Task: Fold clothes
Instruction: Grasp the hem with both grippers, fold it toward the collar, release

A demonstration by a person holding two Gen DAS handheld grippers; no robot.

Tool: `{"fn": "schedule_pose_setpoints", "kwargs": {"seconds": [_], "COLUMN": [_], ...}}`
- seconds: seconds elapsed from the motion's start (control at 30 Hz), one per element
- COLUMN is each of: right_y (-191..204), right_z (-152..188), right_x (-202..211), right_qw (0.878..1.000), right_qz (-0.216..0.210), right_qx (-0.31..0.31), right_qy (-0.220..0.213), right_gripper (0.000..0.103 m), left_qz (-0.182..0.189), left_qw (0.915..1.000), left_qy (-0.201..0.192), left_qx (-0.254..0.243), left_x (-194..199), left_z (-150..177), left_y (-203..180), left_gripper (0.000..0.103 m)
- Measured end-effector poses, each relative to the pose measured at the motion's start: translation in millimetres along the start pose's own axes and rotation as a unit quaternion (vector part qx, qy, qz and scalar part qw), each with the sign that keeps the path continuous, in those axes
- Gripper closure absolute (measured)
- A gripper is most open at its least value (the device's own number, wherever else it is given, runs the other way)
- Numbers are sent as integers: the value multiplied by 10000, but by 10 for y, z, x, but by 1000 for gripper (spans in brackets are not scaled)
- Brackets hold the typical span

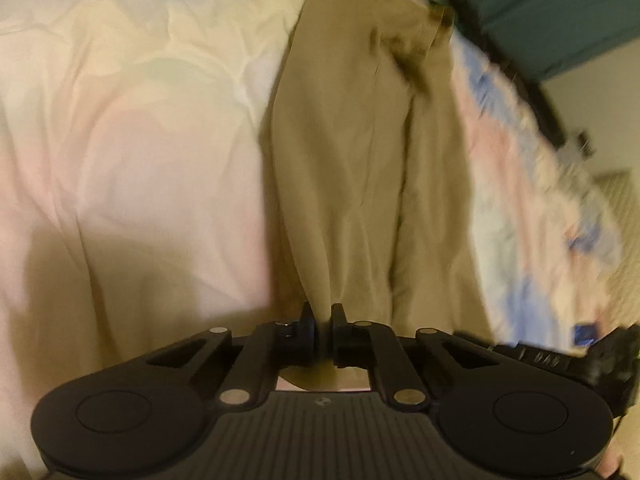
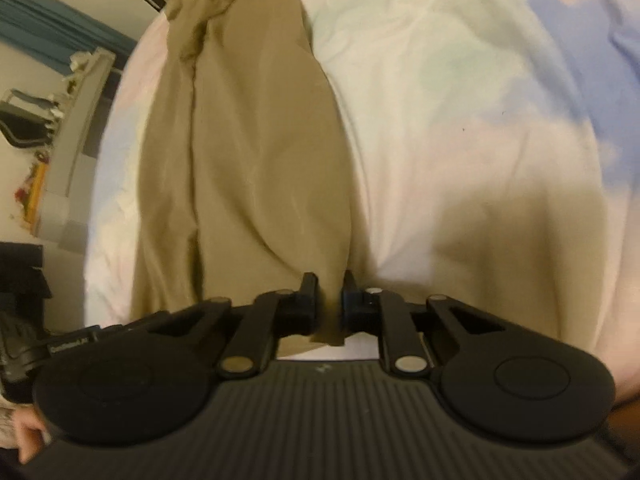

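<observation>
Your left gripper (image 1: 323, 320) pinches a fold of the khaki trousers (image 1: 352, 168) near its end; fabric is bunched between the fingers, which are pressed close on it. Your right gripper (image 2: 330, 292) does the same on the trousers (image 2: 248, 152), jaws closed on a gathered edge, cloth poking out behind them.

The garment runs away from both cameras as a long strip, its far end crumpled. It lies over the pastel tie-dye bedspread (image 1: 120, 140), though whether the near end is lifted clear cannot be told. You likely hold two corners of one end so the width stays spread and the length can be carried over in a single fold.

Edges: in the left view the bed's side falls off just right of the trousers, past a teal curtain (image 1: 540, 12); in the right view it drops off left, toward cluttered furniture (image 2: 48, 140). Open bedspread (image 2: 460, 120) lies on the other side. Both views are motion-blurred.
</observation>
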State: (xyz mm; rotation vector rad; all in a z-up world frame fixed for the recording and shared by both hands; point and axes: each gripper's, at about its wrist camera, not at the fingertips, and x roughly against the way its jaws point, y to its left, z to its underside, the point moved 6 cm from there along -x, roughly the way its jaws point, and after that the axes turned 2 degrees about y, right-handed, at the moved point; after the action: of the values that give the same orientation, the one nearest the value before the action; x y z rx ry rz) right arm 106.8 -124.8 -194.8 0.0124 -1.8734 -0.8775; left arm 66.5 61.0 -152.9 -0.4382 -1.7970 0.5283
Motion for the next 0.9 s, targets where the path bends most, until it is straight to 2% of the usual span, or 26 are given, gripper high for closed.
{"fn": "schedule_pose_setpoints", "kwargs": {"seconds": [0.1,0.17,0.33,0.43,0.57,0.7,0.77,0.87,0.9], "right_y": [155,293,639,786,581,376,234,123,118], "right_z": [-101,-196,-430,-507,-219,69,177,121,35], "right_x": [324,581,1232,1585,1765,1945,1900,1710,1648], "right_qw": [9992,9973,9877,9801,9789,9775,9804,9838,9843], "right_qz": [-246,-455,-975,-1239,-1292,-1345,-1348,-1341,-1314], "right_qx": [112,228,518,671,749,826,649,316,238], "right_qy": [-303,-534,-1111,-1396,-1396,-1396,-1284,-1149,-1156], "right_gripper": [94,94,94,94,94,94,94,94,94], "left_qz": [662,1181,1717,1824,1835,1660,1607,1640,1564], "left_qw": [9962,9887,9742,9695,9681,9750,9779,9780,9788], "left_qy": [-477,-711,-1357,-1568,-1653,-1444,-1302,-1203,-1231], "left_qx": [310,583,551,468,428,298,294,470,482], "left_x": [314,560,1247,1549,1847,1899,1851,1661,1613], "left_z": [-68,-144,-366,-365,-22,505,699,619,499], "left_y": [10,-8,-297,-461,-521,-494,-444,-391,-398], "left_gripper": [98,99,99,99,99,99,99,99,99]}}
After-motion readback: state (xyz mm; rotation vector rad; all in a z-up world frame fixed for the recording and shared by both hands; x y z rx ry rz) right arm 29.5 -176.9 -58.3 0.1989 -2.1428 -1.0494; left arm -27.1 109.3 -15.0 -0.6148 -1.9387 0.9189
